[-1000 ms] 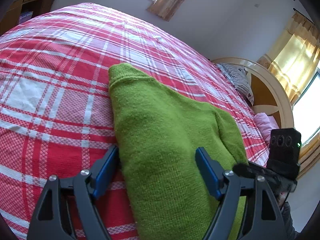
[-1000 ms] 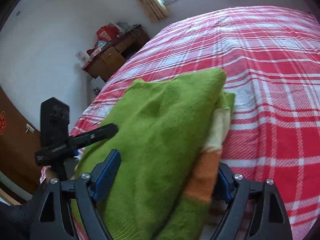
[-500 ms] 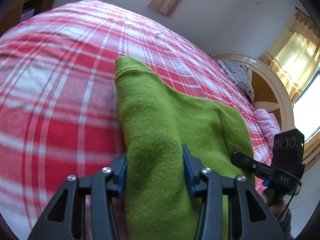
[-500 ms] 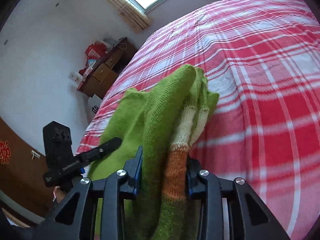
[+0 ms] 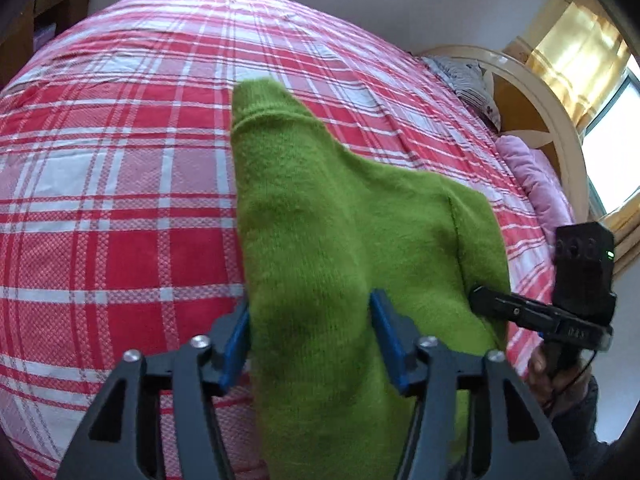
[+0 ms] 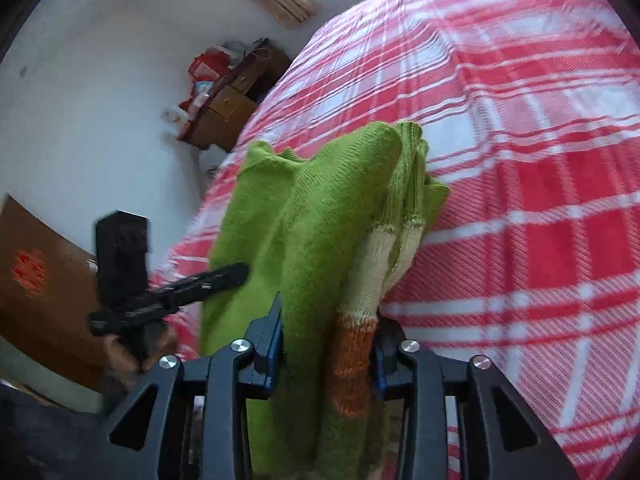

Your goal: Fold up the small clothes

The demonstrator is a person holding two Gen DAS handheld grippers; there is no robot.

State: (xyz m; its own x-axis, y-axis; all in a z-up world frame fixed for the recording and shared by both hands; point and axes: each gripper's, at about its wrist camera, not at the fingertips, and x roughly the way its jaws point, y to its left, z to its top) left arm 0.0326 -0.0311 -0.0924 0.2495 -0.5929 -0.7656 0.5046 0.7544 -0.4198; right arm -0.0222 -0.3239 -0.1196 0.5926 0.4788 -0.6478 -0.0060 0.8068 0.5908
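Observation:
A green knit sweater (image 5: pixel 340 220) lies bunched lengthwise on the red plaid bed (image 5: pixel 120 200). My left gripper (image 5: pixel 310 336) holds its near end. The cloth fills the gap between the blue pads, and the jaws are opening. In the right wrist view the sweater (image 6: pixel 320 220) has a sleeve with cream and orange bands (image 6: pixel 352 360). My right gripper (image 6: pixel 328 344) pinches that fold and sleeve together, its jaws opening slightly. Each view shows the other gripper's black body, the right one (image 5: pixel 560 312) and the left one (image 6: pixel 160 292), at the sweater's edge, held by a hand.
The plaid bedcover (image 6: pixel 540 160) stretches far ahead of both grippers. A round headboard (image 5: pixel 552 120) with a striped pillow (image 5: pixel 464 76) and a pink pillow (image 5: pixel 532 176) stands at the right. A cluttered wooden cabinet (image 6: pixel 228 108) sits by the wall beyond the bed's corner.
Both grippers went from wide open astride the sweater to closed on it, then carried it forward over the bed. The left jaws now stand wider than half a second ago.

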